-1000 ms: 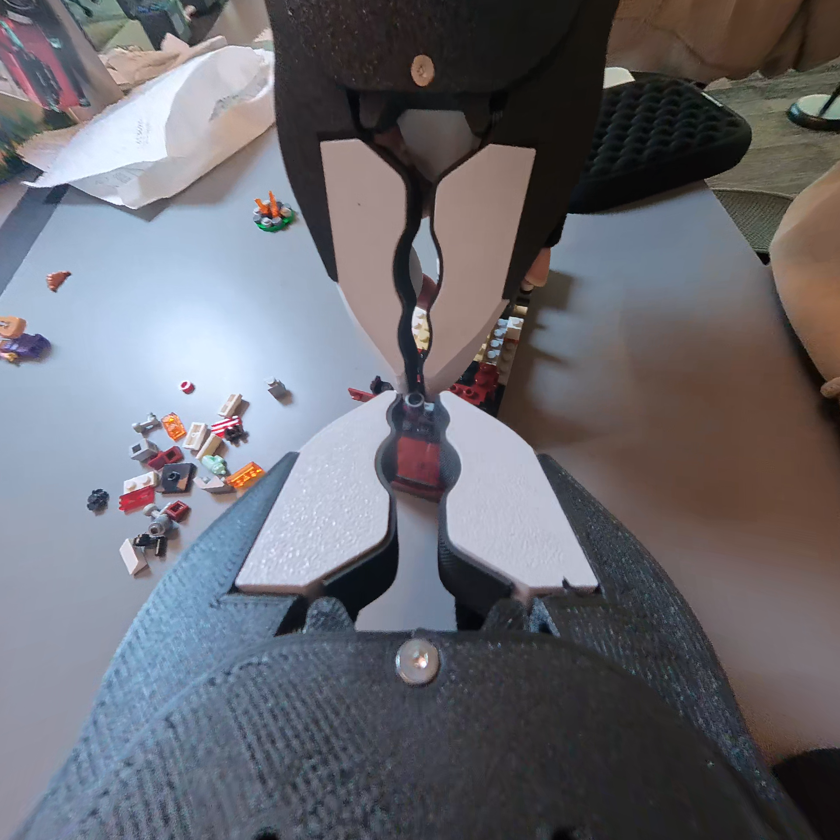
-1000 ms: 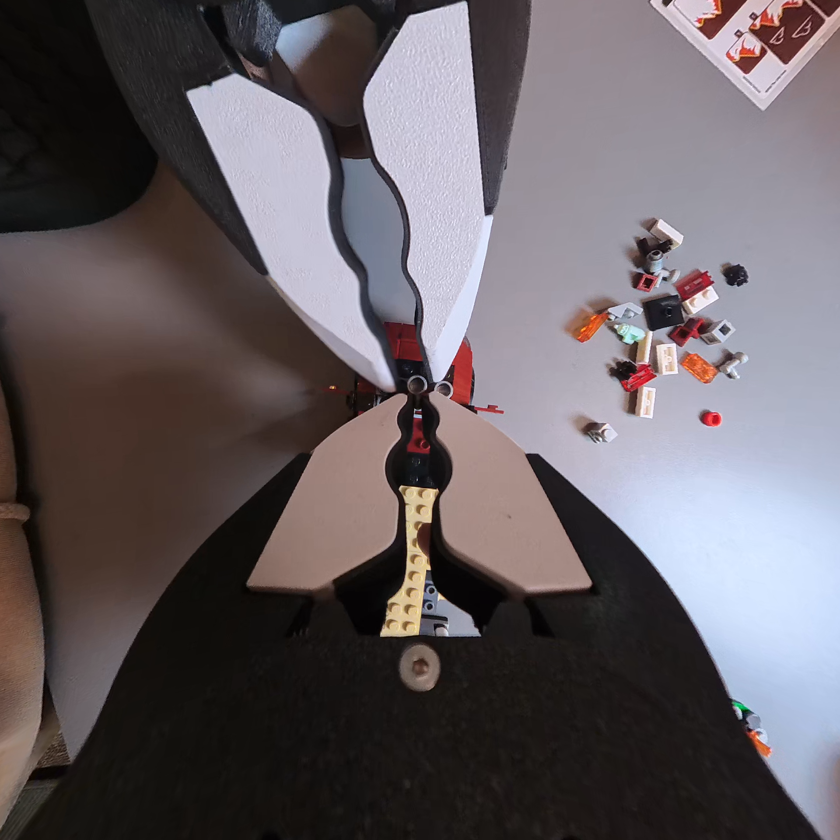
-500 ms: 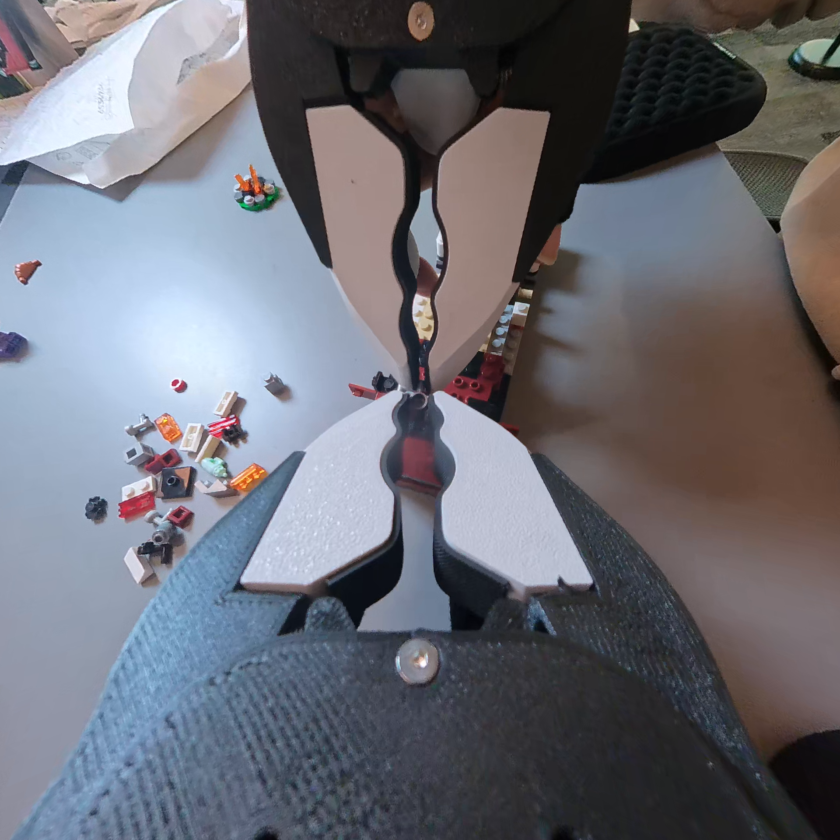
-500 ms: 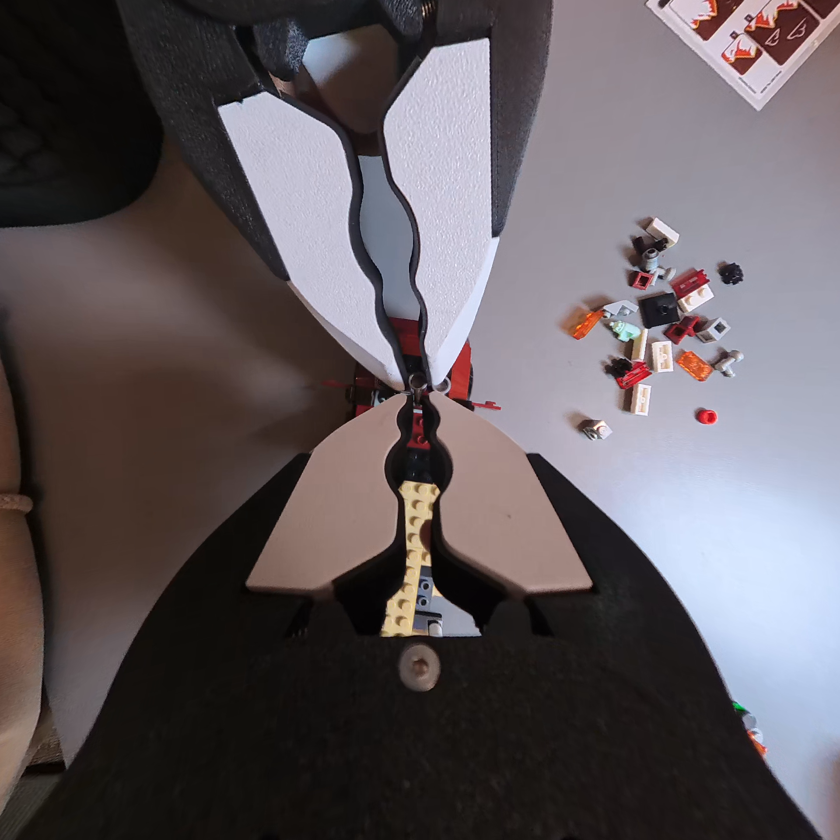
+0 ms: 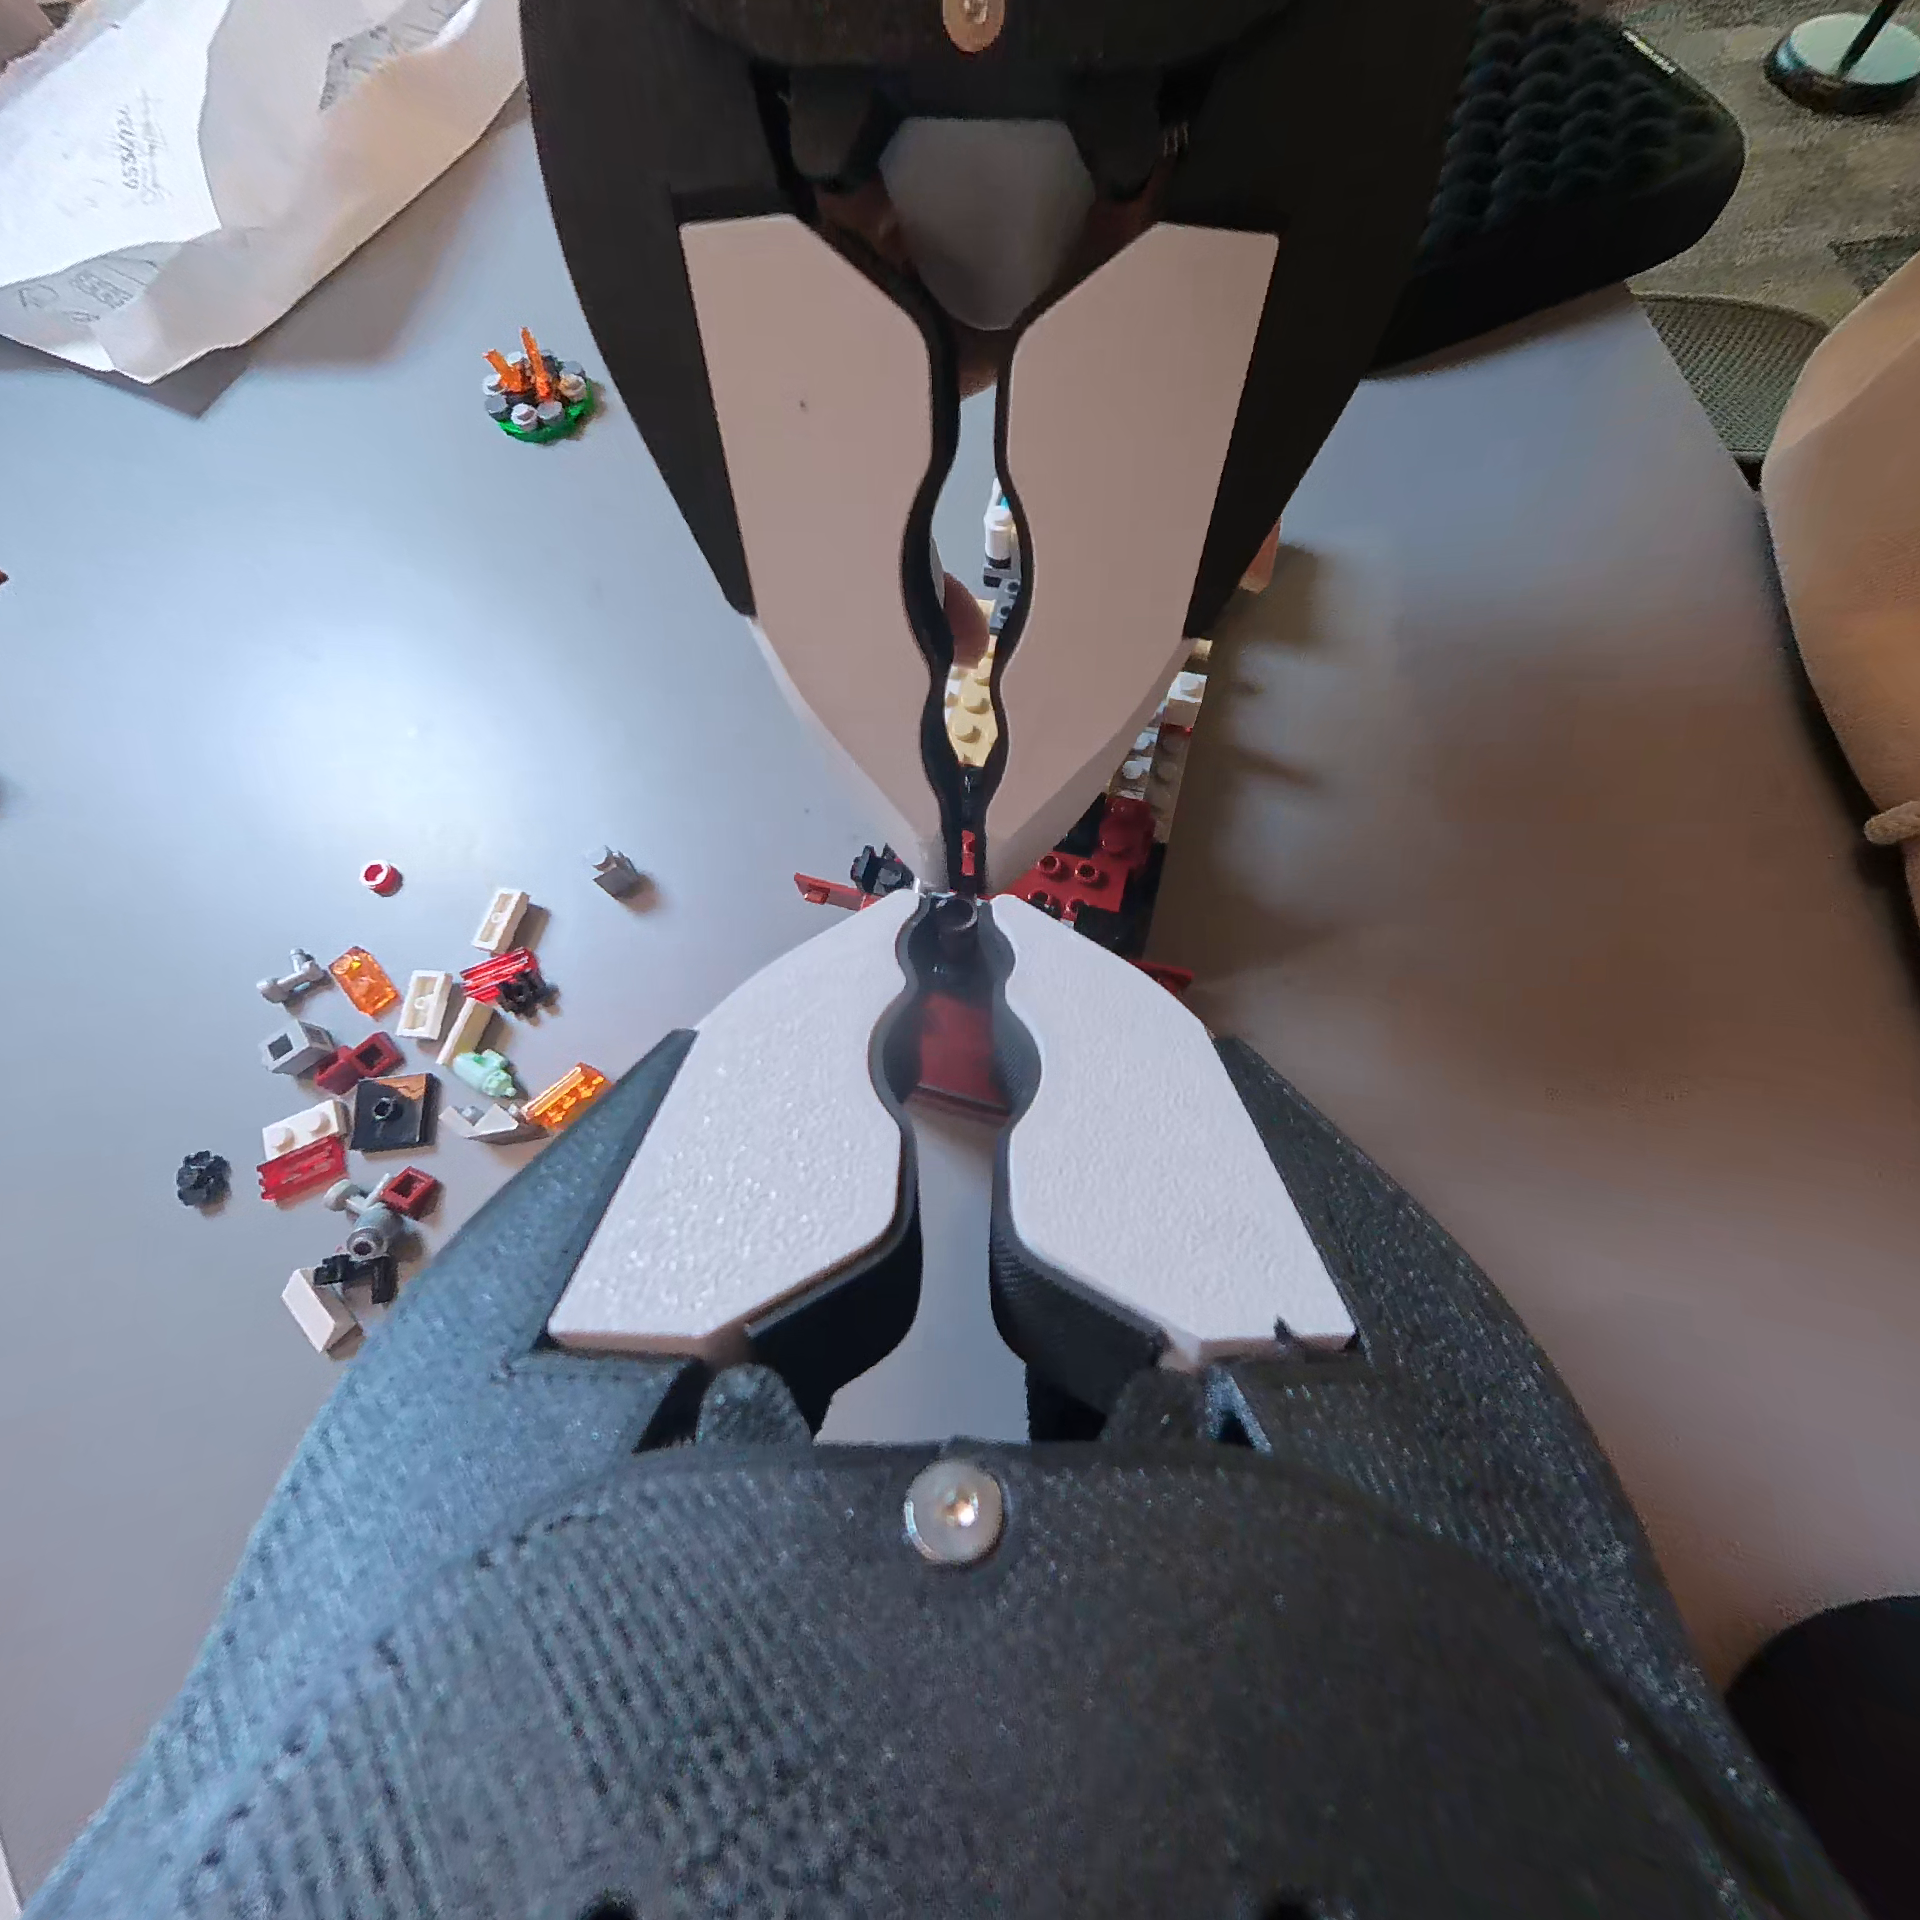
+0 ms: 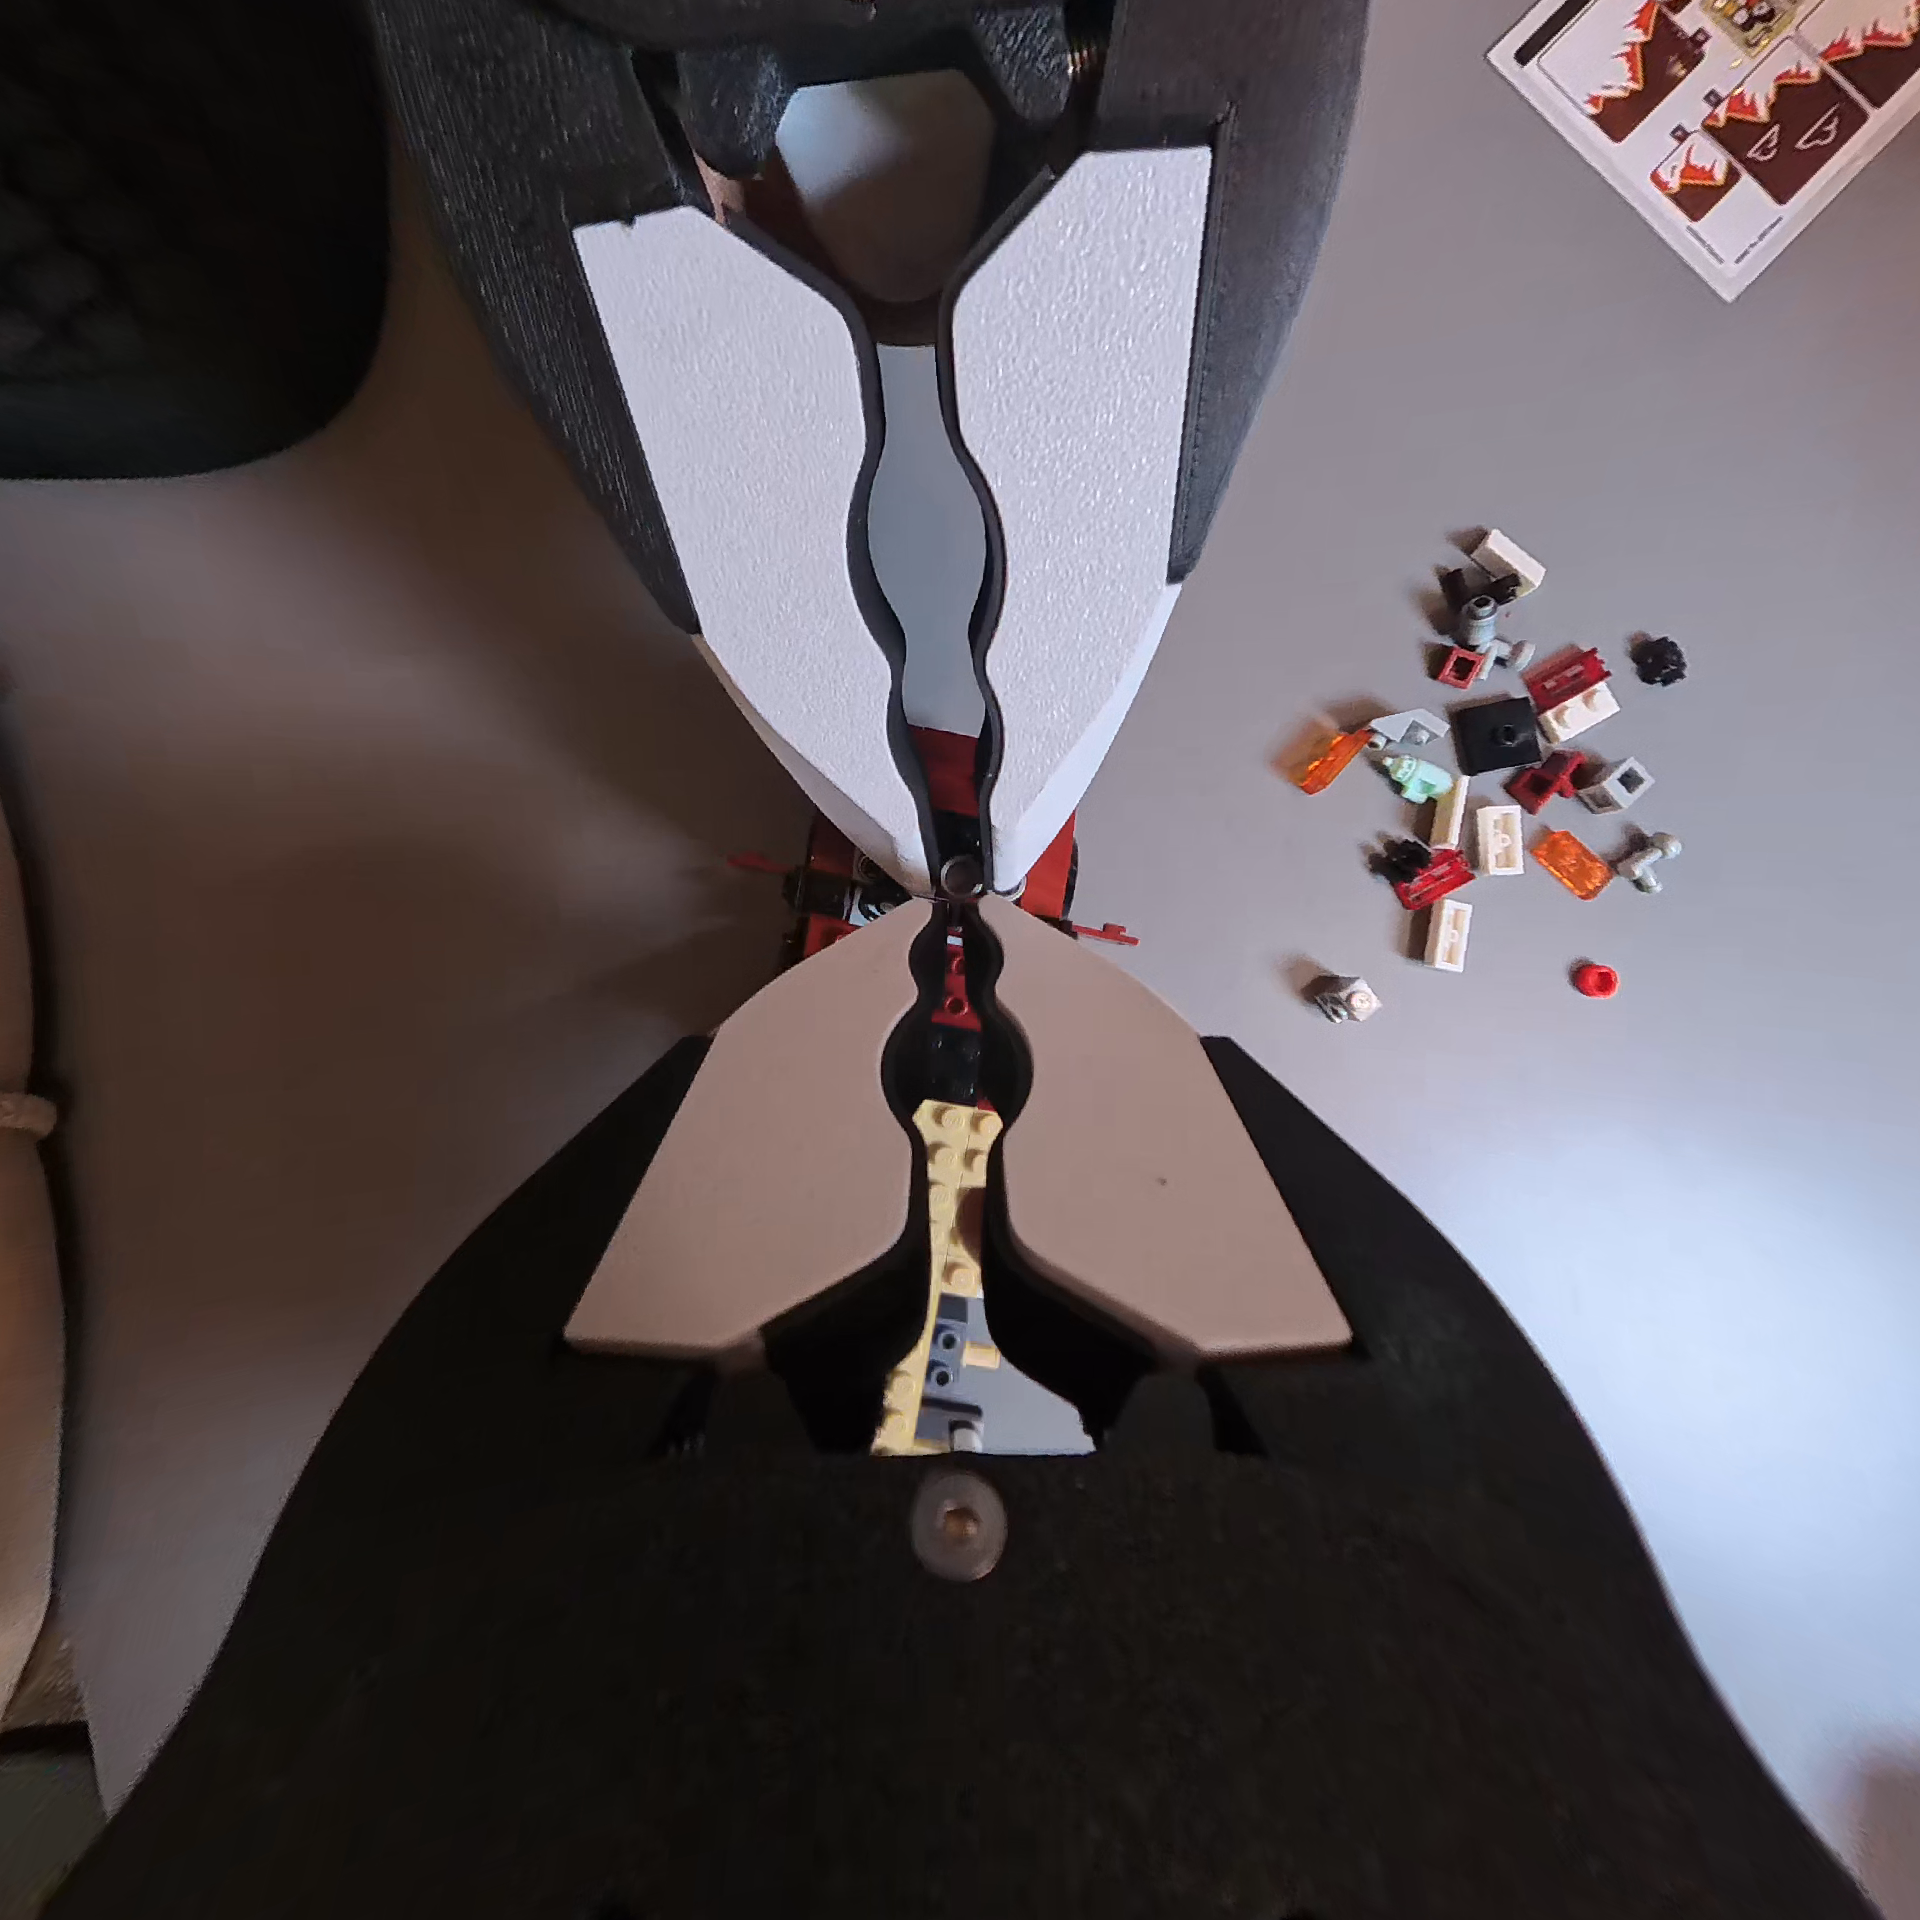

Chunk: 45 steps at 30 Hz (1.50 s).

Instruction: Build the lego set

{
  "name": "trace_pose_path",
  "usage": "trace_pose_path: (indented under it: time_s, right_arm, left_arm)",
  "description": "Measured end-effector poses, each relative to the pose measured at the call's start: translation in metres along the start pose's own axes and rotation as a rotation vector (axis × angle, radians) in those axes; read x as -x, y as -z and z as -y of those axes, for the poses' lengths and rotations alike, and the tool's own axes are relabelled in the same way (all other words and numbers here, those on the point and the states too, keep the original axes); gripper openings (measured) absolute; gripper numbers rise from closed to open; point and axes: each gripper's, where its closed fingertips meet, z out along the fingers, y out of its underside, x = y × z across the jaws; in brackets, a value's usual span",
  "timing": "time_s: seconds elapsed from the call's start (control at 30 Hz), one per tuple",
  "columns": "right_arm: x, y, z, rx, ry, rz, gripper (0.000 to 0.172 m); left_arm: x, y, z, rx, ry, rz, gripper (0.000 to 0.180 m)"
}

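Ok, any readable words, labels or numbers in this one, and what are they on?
White paper bag: handwritten marks and faint print; I don't transcribe writing.
Printed sheet: flame pictures with tiny print, too small to read.
Loose bricks and grey table: no writing visible.

A: Tabletop (image 5: 436,665): plain matte grey. Loose bricks (image 5: 384,1091): white, dark red, black, translucent orange, one mint green.

B: Brick model (image 6: 951,1174): tan studded plate, red and black sections. Left gripper (image 5: 958,920): dark woven-textured body, white pebbled plates. Right gripper (image 6: 954,914): black. Sticker sheet (image 6: 1725,125): white with brown-and-orange flame panels.
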Motion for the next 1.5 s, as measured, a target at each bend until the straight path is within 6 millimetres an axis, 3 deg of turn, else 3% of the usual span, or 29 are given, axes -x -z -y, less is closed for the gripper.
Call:
trace_pose_path:
  time_s: [0.37,0.53,0.73,1.13,1.5]
  right_arm:
    - [-0.002,-0.001,0.001,0.135,-0.005,0.030,0.002]
    - [-0.002,0.000,-0.001,0.201,-0.030,0.077,0.001]
    - [-0.002,-0.001,-0.001,0.238,-0.053,0.081,0.001]
    - [-0.004,-0.003,0.002,0.213,-0.070,0.084,0.000]
    - [-0.003,-0.005,0.008,0.106,-0.102,0.101,0.000]
  left_arm:
    - [-0.003,0.017,0.000,-0.008,-0.069,0.020,0.016]
    - [-0.014,0.012,-0.001,0.034,-0.156,0.027,0.033]
    - [-0.018,0.006,-0.003,0.071,-0.214,0.039,0.038]
    - [-0.015,0.003,-0.013,0.159,-0.264,0.066,0.040]
    - [-0.017,0.005,-0.011,0.147,-0.257,0.070,0.041]
